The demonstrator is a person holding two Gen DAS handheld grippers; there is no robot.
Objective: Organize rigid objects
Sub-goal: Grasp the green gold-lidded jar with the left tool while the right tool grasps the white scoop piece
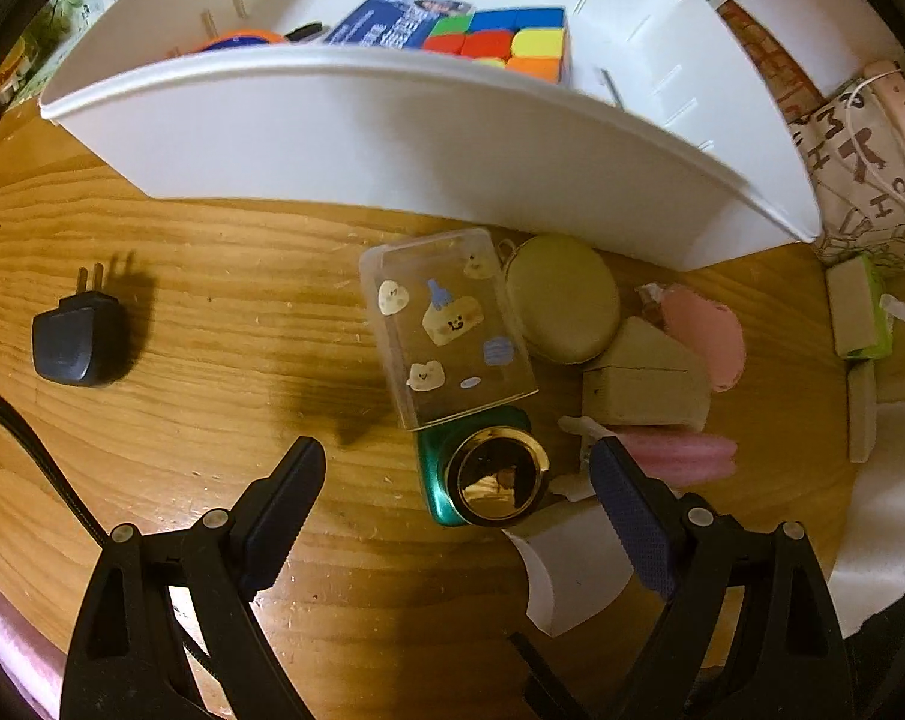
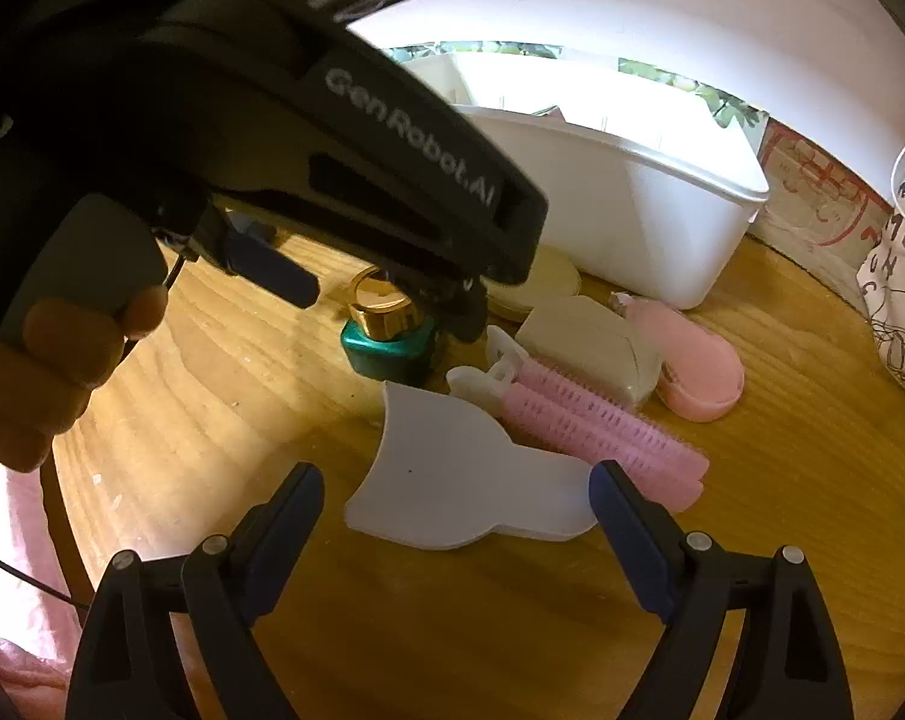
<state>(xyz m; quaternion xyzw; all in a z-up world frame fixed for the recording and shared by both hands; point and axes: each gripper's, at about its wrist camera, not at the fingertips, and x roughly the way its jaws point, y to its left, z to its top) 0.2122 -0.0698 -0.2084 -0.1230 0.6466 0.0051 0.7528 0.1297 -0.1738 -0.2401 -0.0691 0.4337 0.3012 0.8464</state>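
A green bottle with a gold cap (image 1: 494, 483) stands on the wooden table between the open fingers of my left gripper (image 1: 458, 480); it also shows in the right wrist view (image 2: 389, 339), under the left gripper (image 2: 386, 288). A clear sticker case (image 1: 446, 327) lies just beyond it. The white bin (image 1: 392, 138) holds a colour cube (image 1: 506, 42) and a blue box (image 1: 392, 15). My right gripper (image 2: 455, 495) is open over a white curved plastic piece (image 2: 458, 474).
A black plug adapter (image 1: 77, 336) lies at the left. A round olive case (image 1: 563, 306), a beige wedge box (image 1: 644, 381), a pink case (image 2: 692, 360) and a pink hair roller (image 2: 596, 435) crowd the right. A printed bag (image 1: 860, 180) stands far right.
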